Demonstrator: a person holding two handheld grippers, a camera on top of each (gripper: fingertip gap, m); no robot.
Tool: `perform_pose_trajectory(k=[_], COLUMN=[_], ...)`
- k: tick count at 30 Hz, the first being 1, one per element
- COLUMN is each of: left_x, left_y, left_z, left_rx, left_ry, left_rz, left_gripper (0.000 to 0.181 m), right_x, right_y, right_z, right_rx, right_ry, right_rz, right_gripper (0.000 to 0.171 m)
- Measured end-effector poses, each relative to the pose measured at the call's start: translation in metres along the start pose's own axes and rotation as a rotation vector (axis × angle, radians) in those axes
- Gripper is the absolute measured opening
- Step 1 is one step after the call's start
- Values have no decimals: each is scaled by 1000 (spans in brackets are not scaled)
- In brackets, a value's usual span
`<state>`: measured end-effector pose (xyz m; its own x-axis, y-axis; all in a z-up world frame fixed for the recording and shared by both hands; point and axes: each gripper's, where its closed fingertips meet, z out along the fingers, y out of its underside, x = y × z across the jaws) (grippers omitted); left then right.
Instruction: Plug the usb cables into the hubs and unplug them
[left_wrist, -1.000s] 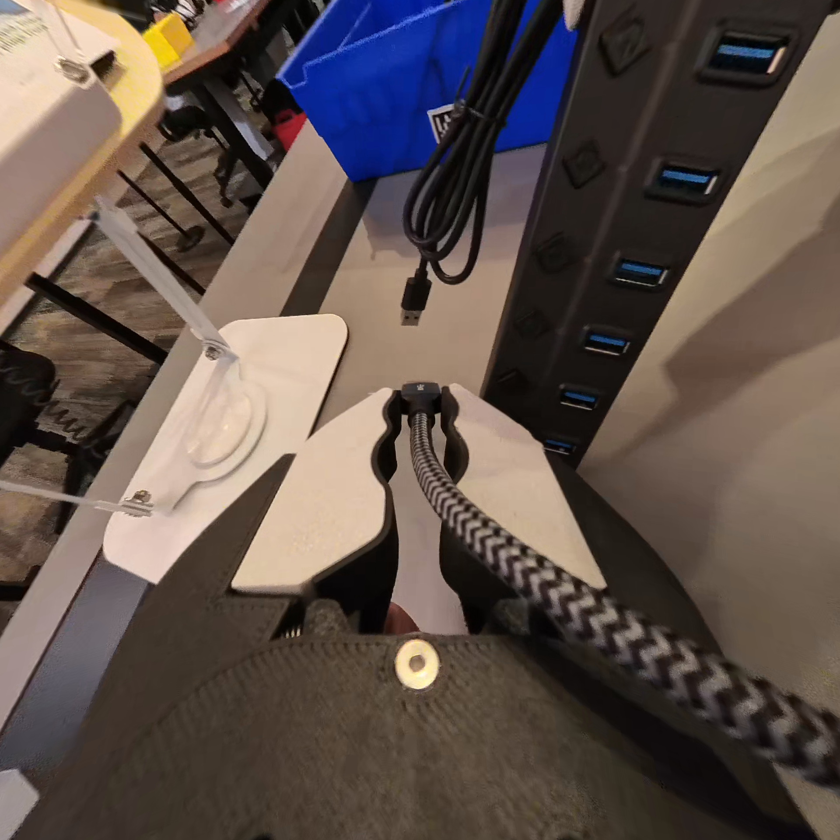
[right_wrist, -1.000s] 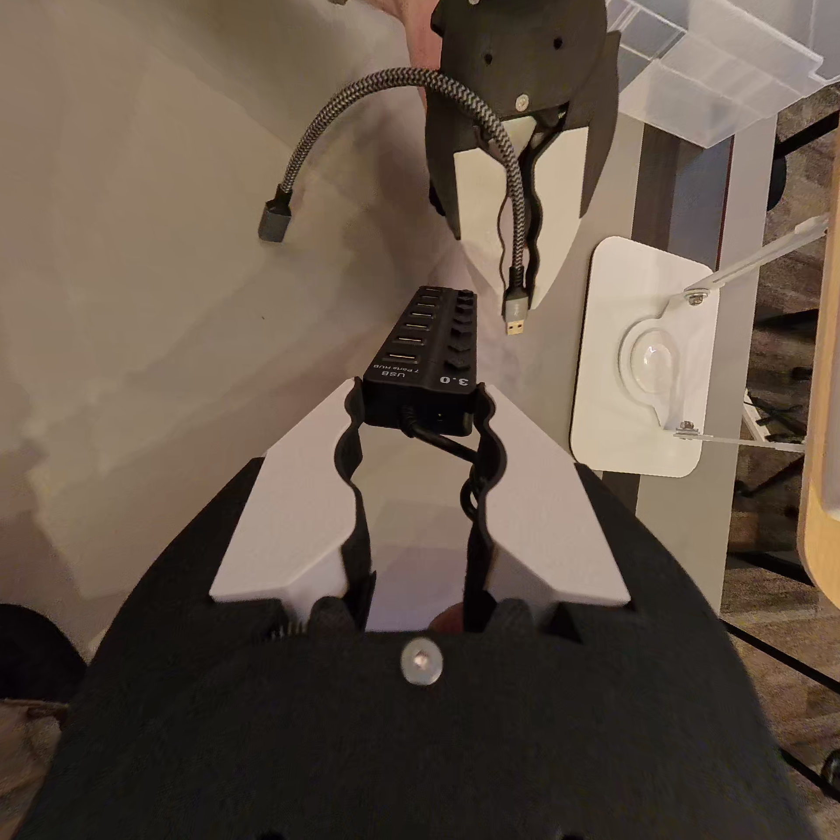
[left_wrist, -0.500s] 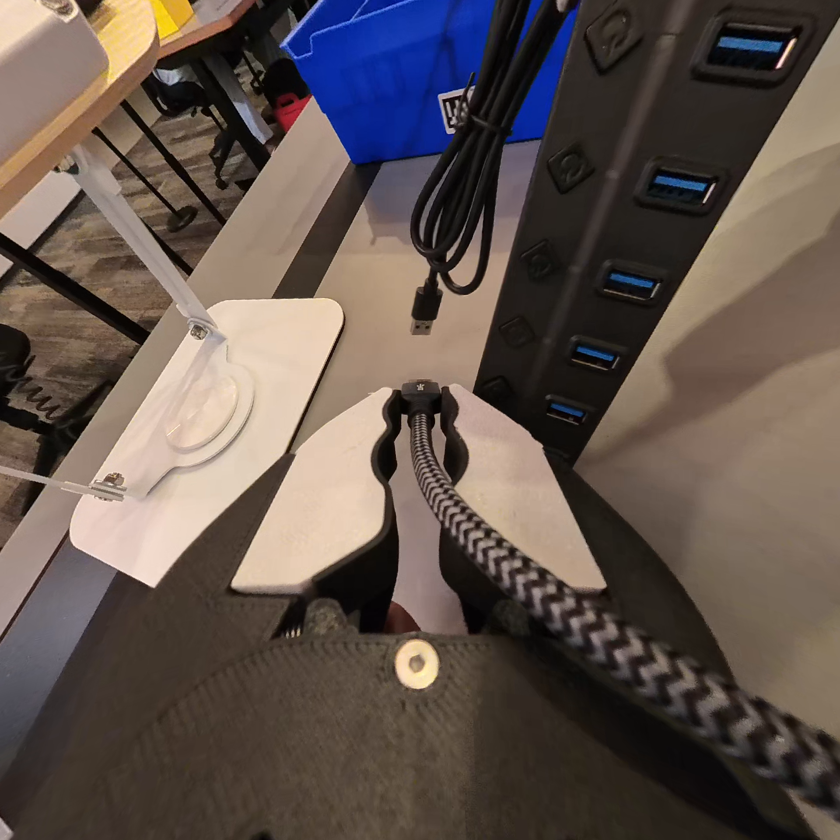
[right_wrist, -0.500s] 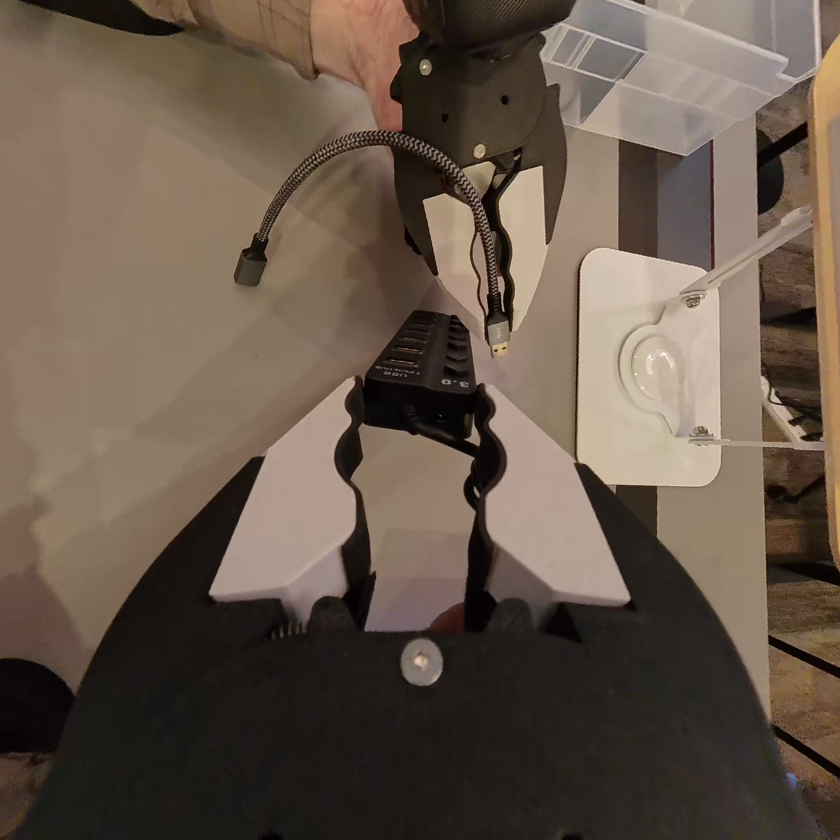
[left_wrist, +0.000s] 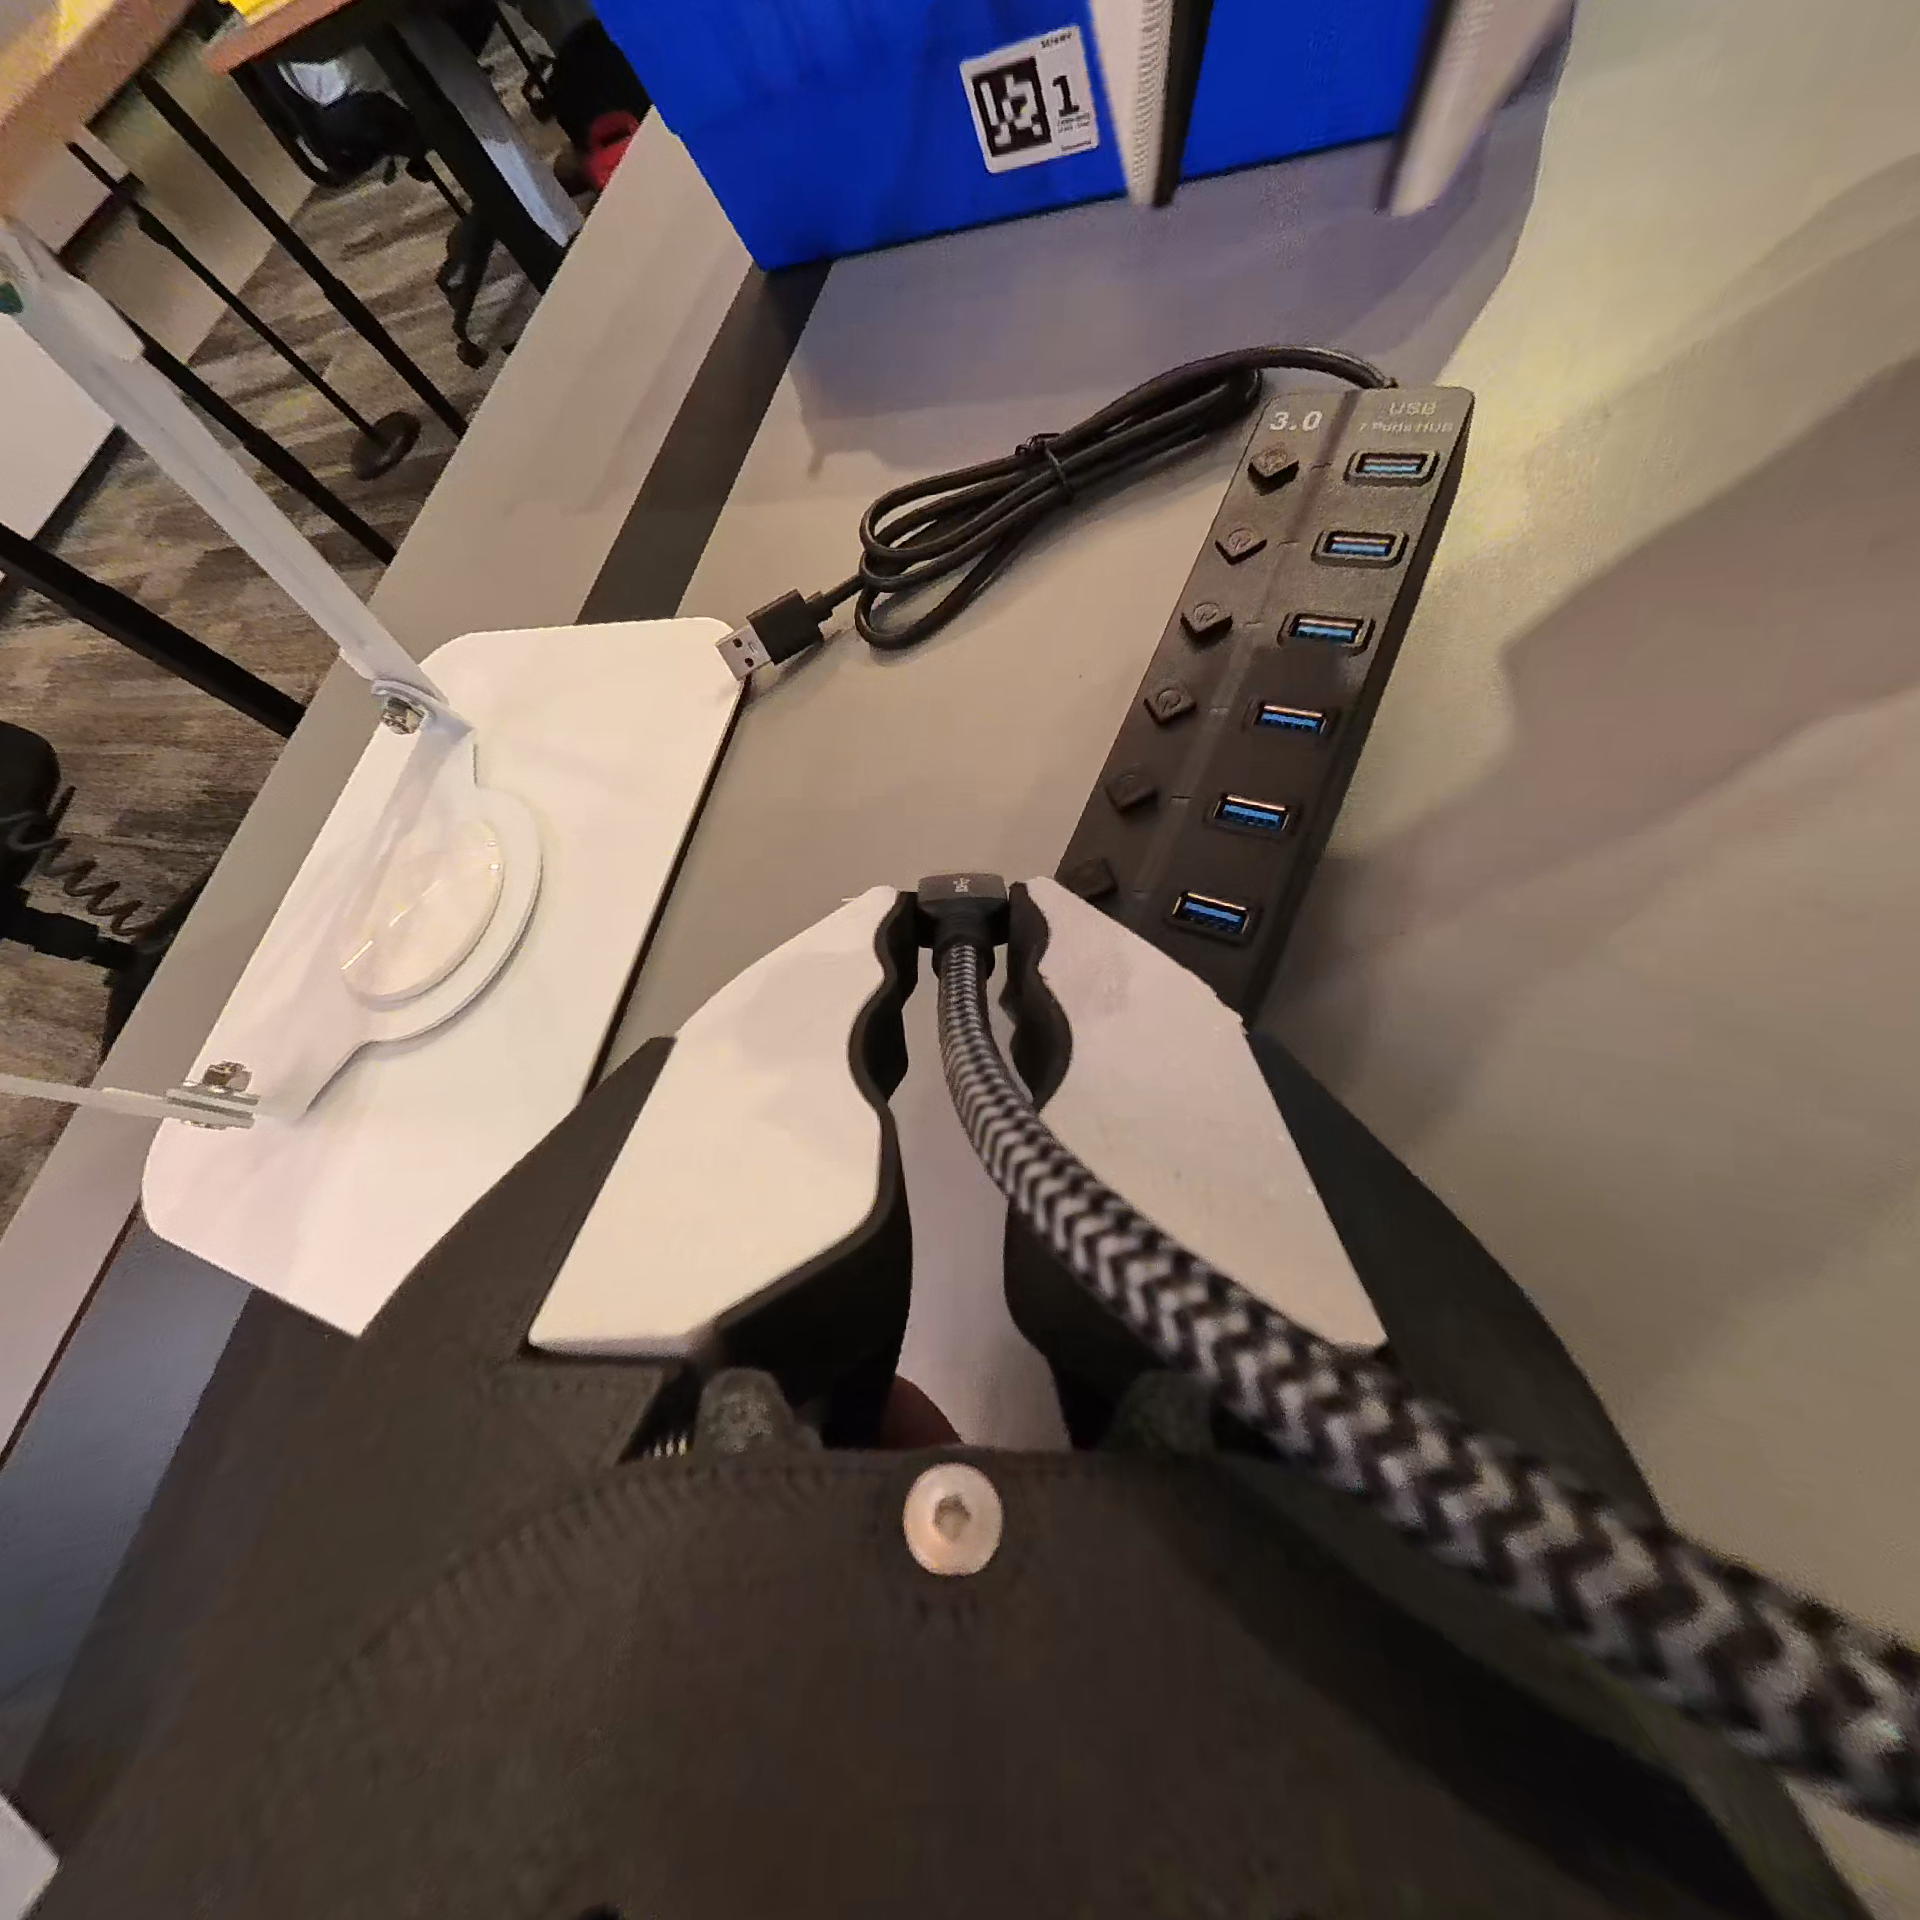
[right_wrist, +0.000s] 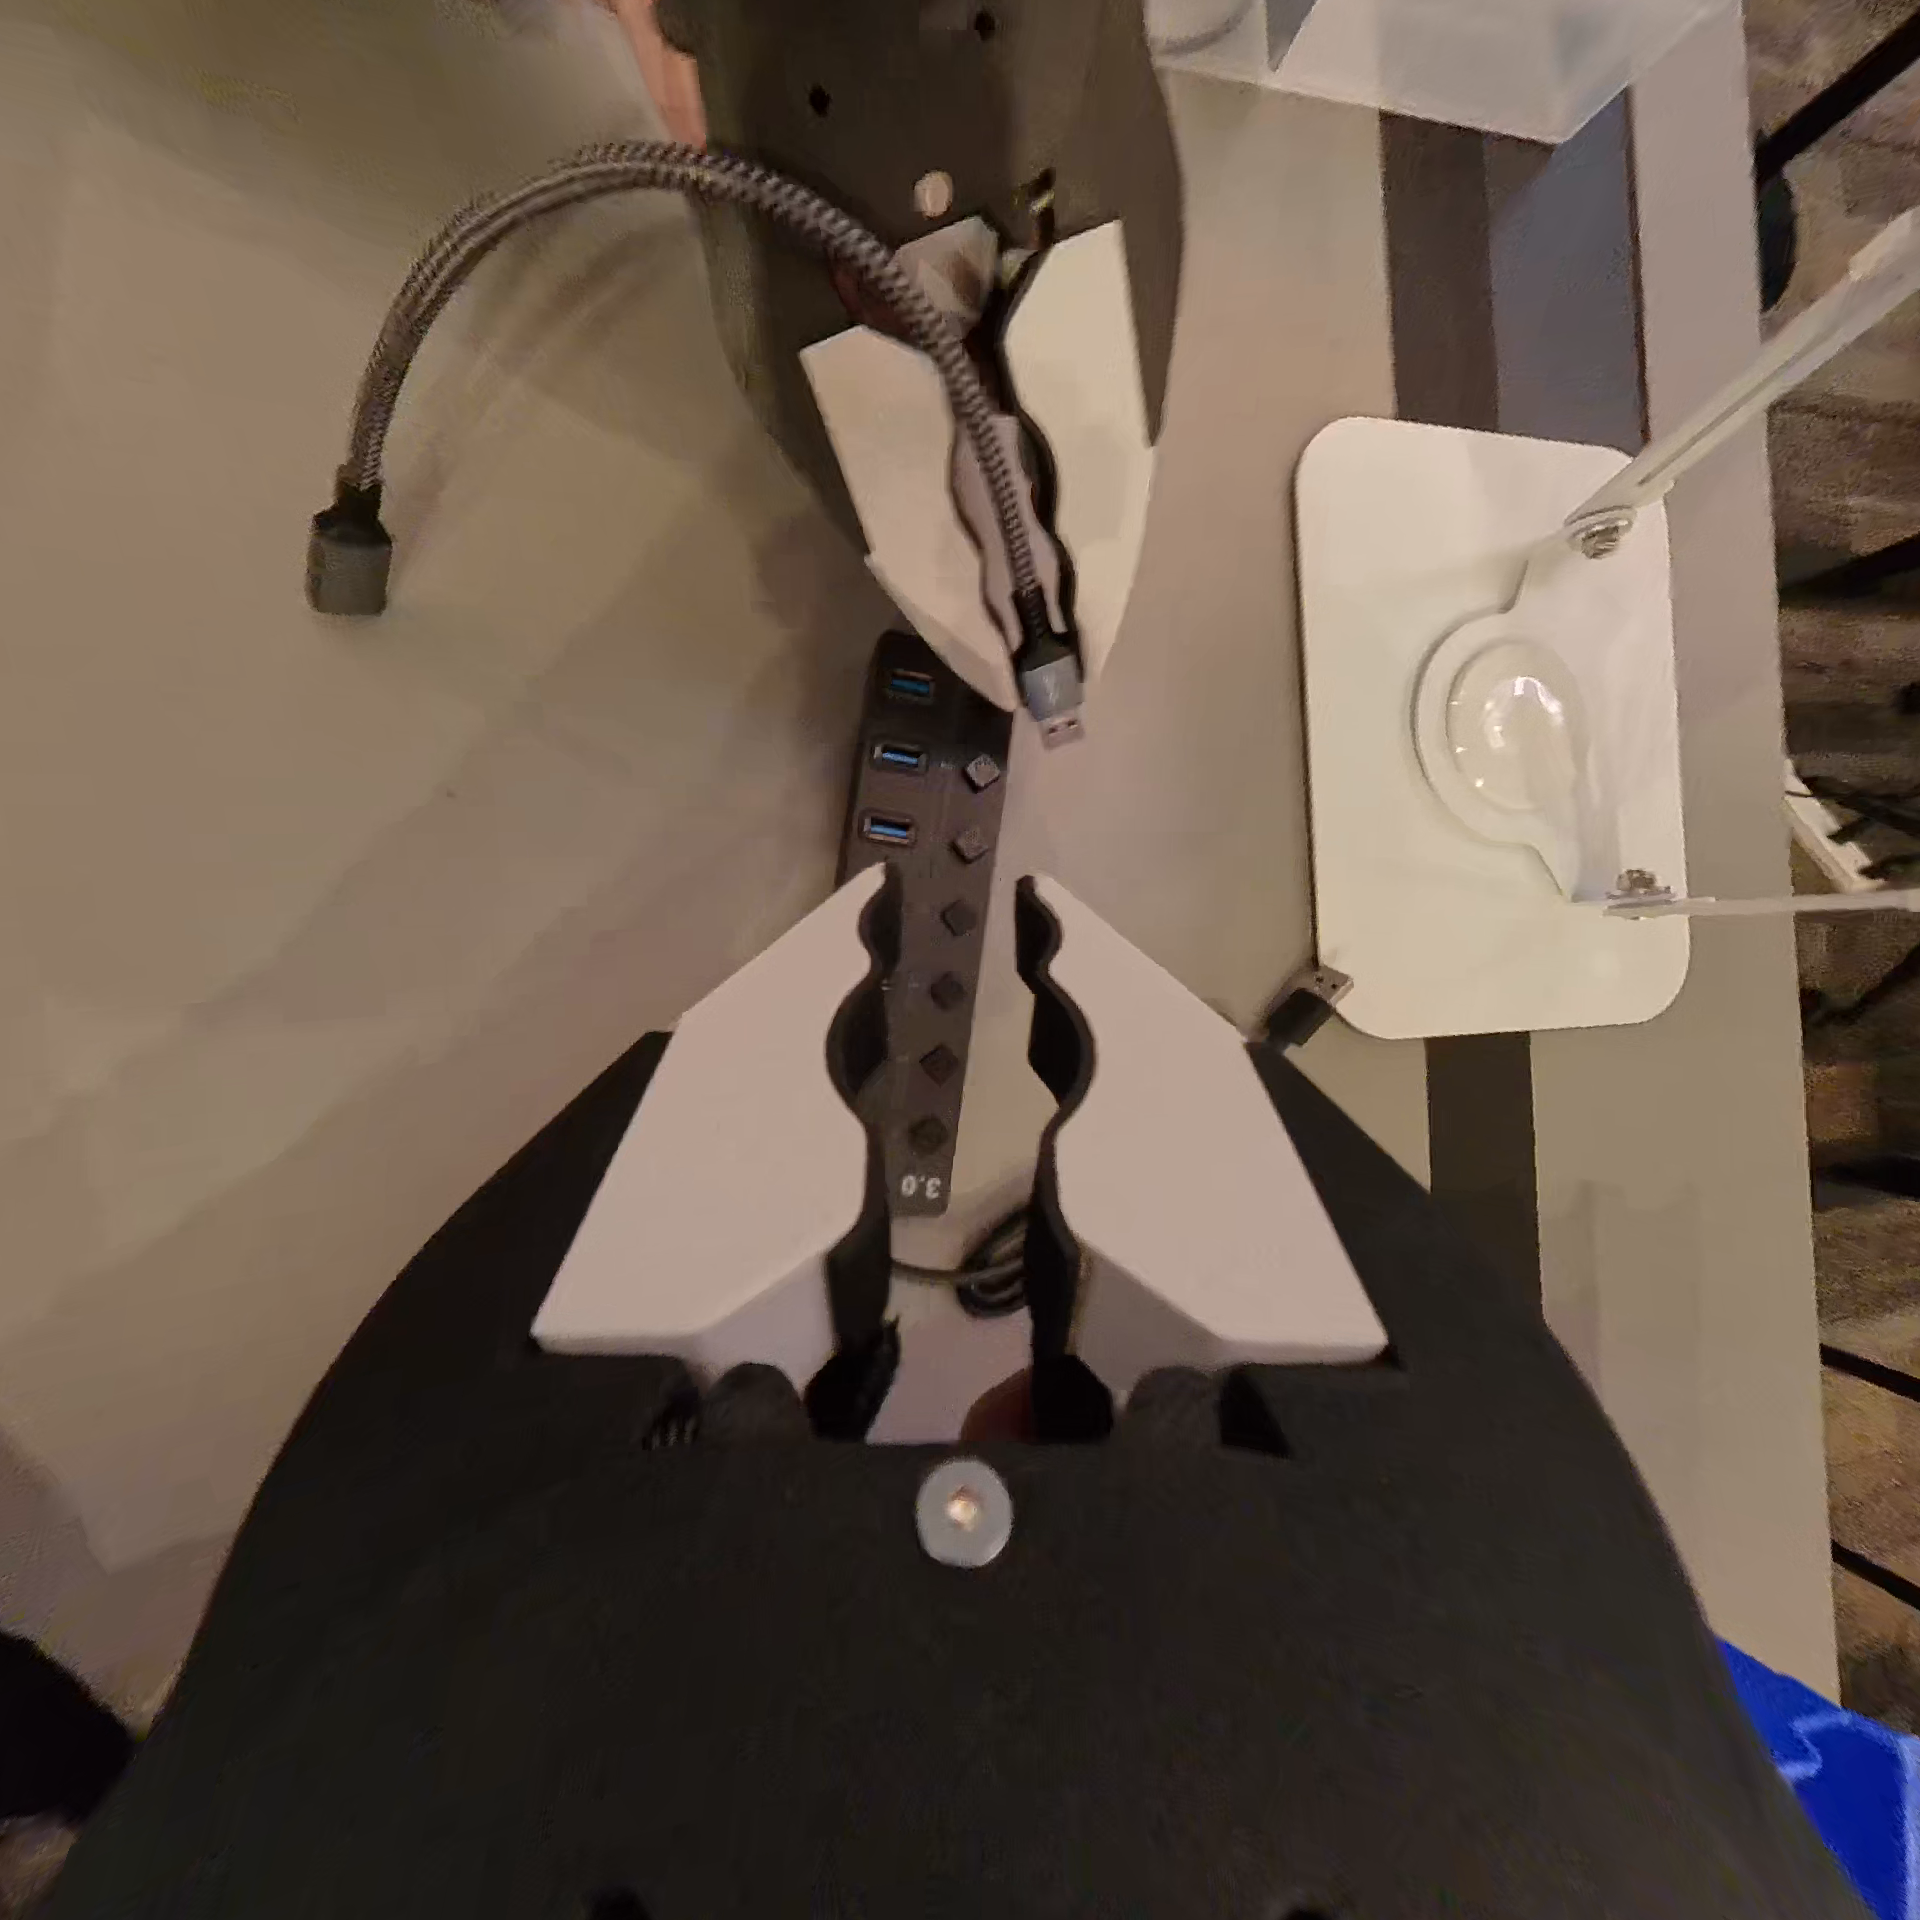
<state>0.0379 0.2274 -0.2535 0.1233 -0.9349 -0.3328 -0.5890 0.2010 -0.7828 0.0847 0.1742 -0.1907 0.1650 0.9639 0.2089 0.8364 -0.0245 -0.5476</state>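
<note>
We hold braided cable (left_wrist: 1049, 1132) plug pinched in left gripper (left_wrist: 961, 902), just beside hub (left_wrist: 1299, 665) on table. Right gripper (right_wrist: 951, 894) straddles hub, jaws apart, not clamped. No port filled; plugging, unplugging all remain.

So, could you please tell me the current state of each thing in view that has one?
Left gripper: shut on the braided black-and-white USB cable, just behind its plug.
Braided cable's metal plug: unplugged, beside the hub.
Right gripper: open, astride the hub.
Black multi-port USB hub: flat on the grey table, visible ports empty.
Hub's thin black cable: bundled, plug free.
</note>
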Motion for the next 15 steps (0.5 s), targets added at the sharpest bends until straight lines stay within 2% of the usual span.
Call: perform_pose_trajectory(k=[3,7,14,15], left_x=[0,1,4,4], left_y=[-5,-14,-11,-10], left_z=[-4,-7,-4,-4], left_rx=[11,7,-28,-27], left_ry=[2,-4,6,9], left_rz=[10,43,67,64], left_gripper=[17,16,16,17], right_x=[-8,-19,-33,-32], right_y=[13,43,110,117], right_z=[-5,-5,21,25], right_rx=[-63,-200,-357,-358], right_ry=[-22,-67,-102,-92], right_rz=[-17,-13,100,139], right_gripper=[43,59,73,69])
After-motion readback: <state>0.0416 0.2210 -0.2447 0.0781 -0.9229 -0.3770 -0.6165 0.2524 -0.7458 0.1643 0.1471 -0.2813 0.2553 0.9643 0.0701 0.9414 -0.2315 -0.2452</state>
